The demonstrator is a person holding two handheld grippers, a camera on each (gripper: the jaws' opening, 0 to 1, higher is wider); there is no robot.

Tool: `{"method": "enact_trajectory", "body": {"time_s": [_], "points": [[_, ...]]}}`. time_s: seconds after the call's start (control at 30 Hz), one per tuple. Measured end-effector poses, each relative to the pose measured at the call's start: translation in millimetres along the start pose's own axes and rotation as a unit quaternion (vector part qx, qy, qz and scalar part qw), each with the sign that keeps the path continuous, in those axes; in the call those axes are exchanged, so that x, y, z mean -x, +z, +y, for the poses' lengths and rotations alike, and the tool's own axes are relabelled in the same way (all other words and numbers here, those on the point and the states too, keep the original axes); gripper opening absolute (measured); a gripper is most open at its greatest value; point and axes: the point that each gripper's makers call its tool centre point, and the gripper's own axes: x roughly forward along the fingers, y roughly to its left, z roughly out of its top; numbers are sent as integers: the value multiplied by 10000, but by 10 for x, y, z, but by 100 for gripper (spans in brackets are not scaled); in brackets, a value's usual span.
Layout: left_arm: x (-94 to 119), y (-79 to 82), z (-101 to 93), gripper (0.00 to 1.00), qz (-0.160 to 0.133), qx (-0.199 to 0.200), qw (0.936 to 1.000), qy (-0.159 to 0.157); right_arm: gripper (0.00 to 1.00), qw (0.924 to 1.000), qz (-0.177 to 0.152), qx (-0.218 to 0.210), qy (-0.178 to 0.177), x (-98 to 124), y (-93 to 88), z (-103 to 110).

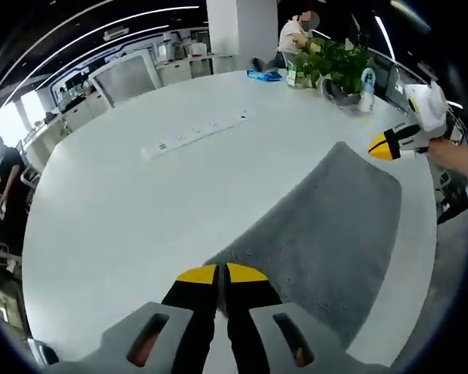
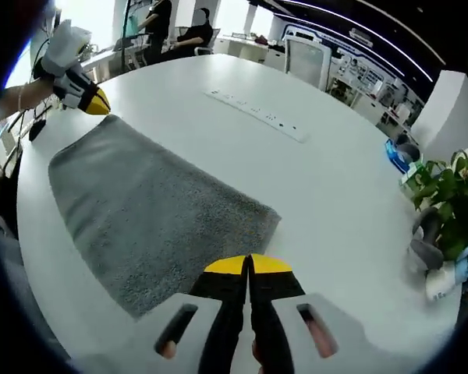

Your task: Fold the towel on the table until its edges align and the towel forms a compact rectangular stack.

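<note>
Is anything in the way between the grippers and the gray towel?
No, nothing visible is in the way. The left gripper is right at one corner of the gray towel, and the right gripper is right at another. The power strip and the plant sit farther off on the white table.

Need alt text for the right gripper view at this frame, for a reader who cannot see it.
A grey towel lies flat on a round white table, with the right gripper closed at its near edge and the left gripper at the far corner. Beyond are a white power strip and, at right, a potted plant.
</note>
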Motion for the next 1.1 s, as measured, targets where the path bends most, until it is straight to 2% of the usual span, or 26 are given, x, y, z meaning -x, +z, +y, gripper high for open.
{"method": "enact_trajectory", "body": {"time_s": [0.07, 0.2, 0.37, 0.43, 0.53, 0.7, 0.8, 0.87, 0.97, 1.1], "points": [[-54, -40, -61, 1, 138, -5, 9998, -137, 0, 10000, -21, -13, 11, 65, -25, 75], [-142, -99, -105, 1, 305, -150, 9992, -196, 0, 9995, 105, -233, 176, 138, -157, 257], [-206, -199, -166, 1, 536, -259, 9978, -285, 0, 9977, 444, -370, 361, 69, -368, 392], [-223, -249, -180, 1, 640, -321, 9970, -309, 0, 9957, 717, -309, 504, 44, -468, 441], [-230, -257, -162, 1, 609, -392, 9970, -288, 0, 9951, 838, -84, 518, -4, -531, 460], [-255, -282, -183, 1, 590, -515, 9965, -286, 0, 9955, 793, 217, 472, -40, -540, 490], [-258, -275, -193, 1, 534, -764, 9951, -330, 0, 9953, 848, 118, 448, -44, -537, 475], [-254, -272, -192, 1, 528, -796, 9949, -338, 0, 9949, 890, 14, 466, -46, -537, 467], [-249, -276, -175, 1, 425, -610, 9966, -353, 0, 9940, 936, -303, 486, -43, -542, 458], [-234, -283, -189, 1, 296, -571, 9974, -318, 0, 9921, 1051, -508, 453, -51, -543, 454]]}}
